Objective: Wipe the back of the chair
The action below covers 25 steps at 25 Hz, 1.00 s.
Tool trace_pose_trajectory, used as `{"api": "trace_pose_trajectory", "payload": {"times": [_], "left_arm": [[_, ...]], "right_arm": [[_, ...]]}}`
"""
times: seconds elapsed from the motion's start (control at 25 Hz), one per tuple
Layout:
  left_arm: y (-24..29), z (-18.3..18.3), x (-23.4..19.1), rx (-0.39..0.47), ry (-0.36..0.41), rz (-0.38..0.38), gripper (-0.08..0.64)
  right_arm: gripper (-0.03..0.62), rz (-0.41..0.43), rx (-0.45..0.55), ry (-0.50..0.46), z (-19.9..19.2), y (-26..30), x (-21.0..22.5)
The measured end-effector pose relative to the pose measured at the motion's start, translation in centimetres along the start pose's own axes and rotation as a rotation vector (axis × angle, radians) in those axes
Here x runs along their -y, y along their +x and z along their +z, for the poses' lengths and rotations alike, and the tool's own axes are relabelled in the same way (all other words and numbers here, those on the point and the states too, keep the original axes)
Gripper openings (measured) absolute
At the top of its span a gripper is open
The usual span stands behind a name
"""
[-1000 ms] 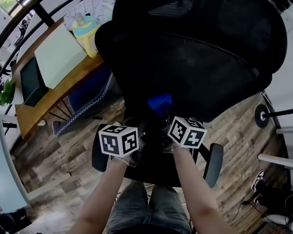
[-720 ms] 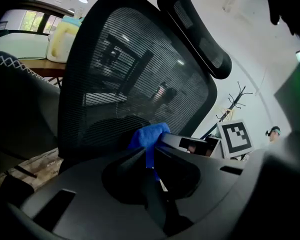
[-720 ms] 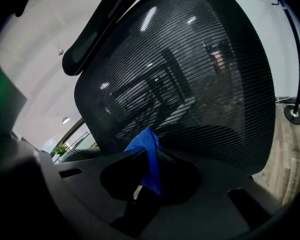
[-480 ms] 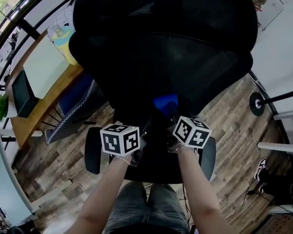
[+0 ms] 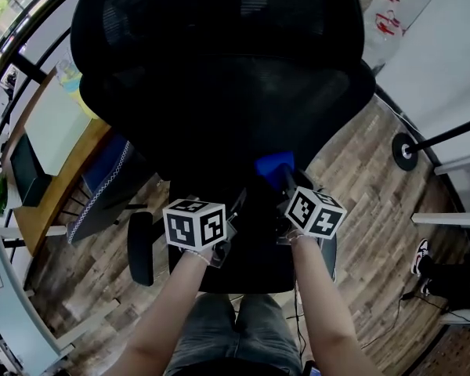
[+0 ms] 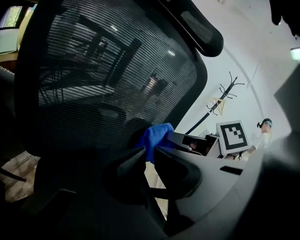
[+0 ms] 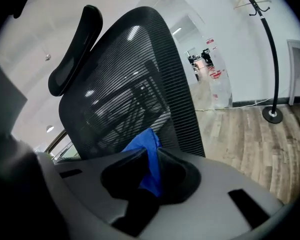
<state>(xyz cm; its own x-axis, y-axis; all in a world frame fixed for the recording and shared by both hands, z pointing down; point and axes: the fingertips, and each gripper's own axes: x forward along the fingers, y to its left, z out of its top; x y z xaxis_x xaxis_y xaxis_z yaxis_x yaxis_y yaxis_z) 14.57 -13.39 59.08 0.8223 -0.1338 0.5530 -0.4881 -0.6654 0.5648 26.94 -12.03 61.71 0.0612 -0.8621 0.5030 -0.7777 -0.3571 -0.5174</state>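
Right gripper (image 7: 152, 150) has its jaws pinched on a blue cloth (image 7: 146, 140), which sticks out past the tips toward the chair back (image 7: 125, 89). In the right gripper view the cloth lies against the bottom of the mesh, near its lower right edge; whether it is actually pressing on it cannot be told. From there the back rises up and to the left of the frame, its long axis ending at the headrest (image 7: 72, 59) in the upper left. Nearly all of the surface to be wiped therefore lies above and ahead of the cloth, so the coming stroke probably has to travel upward along that axis, or sideways across the mesh.

In the head view the cloth sits at the lower centre of the back, just above the right gripper's marker cube. The left gripper (image 6: 149, 150) is just beside it at centre left, its jaws drawn nearly together with nothing between them. The right gripper is the nearer one and the only one holding the cloth.
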Motion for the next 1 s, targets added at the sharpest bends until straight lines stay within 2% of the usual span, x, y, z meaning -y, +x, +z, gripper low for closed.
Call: {"api": "trace_pose_trajectory", "payload": {"times": [0.56,1.0], "left_arm": [[2.9,0.2,3.2,-0.061,0.058,-0.063,0.063],[2.8,1.1,4.8,-0.058,0.086,-0.086,0.063]], "right_arm": [[0.071,-0.1,0.047,0.058,1.4,-2.6,5.1],[0.069,-0.135,0.077,0.062,2.4,-4.9,6.3]]}}
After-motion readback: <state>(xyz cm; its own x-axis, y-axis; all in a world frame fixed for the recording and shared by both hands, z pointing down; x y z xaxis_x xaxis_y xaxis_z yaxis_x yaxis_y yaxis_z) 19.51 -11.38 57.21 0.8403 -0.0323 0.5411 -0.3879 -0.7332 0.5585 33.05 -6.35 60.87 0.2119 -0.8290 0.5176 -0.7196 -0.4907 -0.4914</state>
